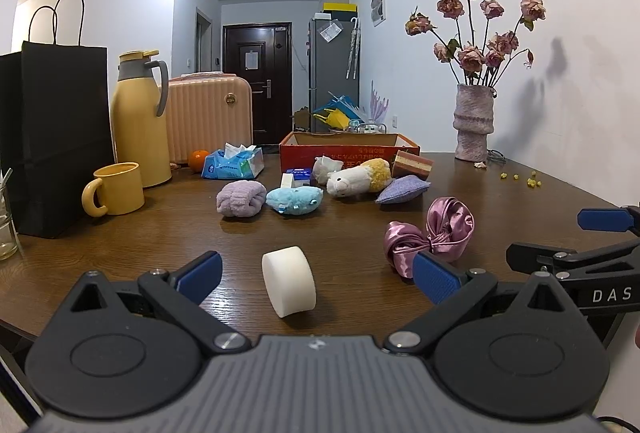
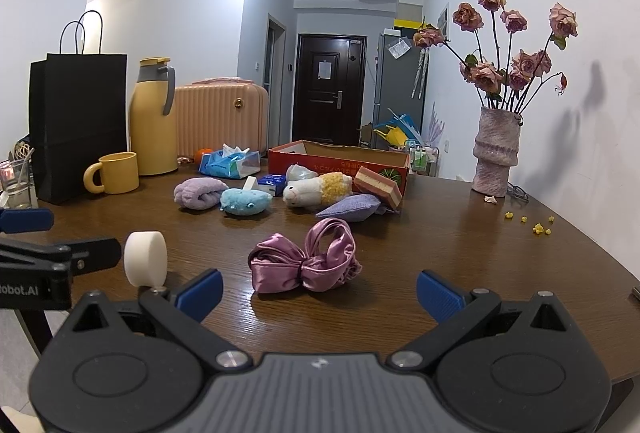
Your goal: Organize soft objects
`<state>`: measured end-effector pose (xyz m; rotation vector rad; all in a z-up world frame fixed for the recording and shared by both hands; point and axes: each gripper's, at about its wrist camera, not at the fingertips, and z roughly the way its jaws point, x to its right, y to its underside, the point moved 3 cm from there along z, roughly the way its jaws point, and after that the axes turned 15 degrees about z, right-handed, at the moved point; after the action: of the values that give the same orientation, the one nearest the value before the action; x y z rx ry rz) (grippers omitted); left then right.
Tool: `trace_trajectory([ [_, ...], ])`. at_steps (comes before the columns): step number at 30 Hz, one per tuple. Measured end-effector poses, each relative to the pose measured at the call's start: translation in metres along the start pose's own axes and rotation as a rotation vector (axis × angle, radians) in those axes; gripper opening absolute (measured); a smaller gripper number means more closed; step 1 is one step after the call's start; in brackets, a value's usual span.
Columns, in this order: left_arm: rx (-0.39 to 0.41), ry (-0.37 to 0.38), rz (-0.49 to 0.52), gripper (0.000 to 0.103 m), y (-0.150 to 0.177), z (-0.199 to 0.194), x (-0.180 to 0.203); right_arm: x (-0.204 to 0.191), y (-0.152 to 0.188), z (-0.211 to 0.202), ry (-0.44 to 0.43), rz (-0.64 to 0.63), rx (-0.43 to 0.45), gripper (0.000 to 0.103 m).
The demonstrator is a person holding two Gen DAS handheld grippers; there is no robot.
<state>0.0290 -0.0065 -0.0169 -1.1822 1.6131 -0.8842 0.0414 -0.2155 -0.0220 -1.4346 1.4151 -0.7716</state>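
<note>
Both grippers spread wide, nothing gripped. Left gripper [image 1: 316,277]: white foam cylinder [image 1: 289,281] sits on the table [image 1: 160,229] between its fingers, on its curved side, round face toward the camera's left, axis roughly across the jaw line, touching neither pad. Right gripper [image 2: 320,293]: pink satin bow [image 2: 306,262] lies just ahead of the fingertips, long axis left-right across the gap, knot centred. Beyond the bow: lilac pillow [image 2: 349,208], plush alpaca [image 2: 318,190] lying with head to the left, blue plush [image 2: 245,202], purple towel roll [image 2: 198,193]. Striped sponge [image 2: 379,186] leans on the red cardboard box [image 2: 340,163]; box contents not visible from here.
</note>
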Motion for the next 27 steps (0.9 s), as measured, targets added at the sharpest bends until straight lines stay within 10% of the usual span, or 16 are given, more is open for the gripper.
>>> trace_trajectory([
  [27, 0.001, -0.001, 0.0, 0.103, -0.0005, -0.0008, 0.0005, -0.0024, -0.0015, -0.0015, -0.004, 0.002, 0.005, 0.103],
])
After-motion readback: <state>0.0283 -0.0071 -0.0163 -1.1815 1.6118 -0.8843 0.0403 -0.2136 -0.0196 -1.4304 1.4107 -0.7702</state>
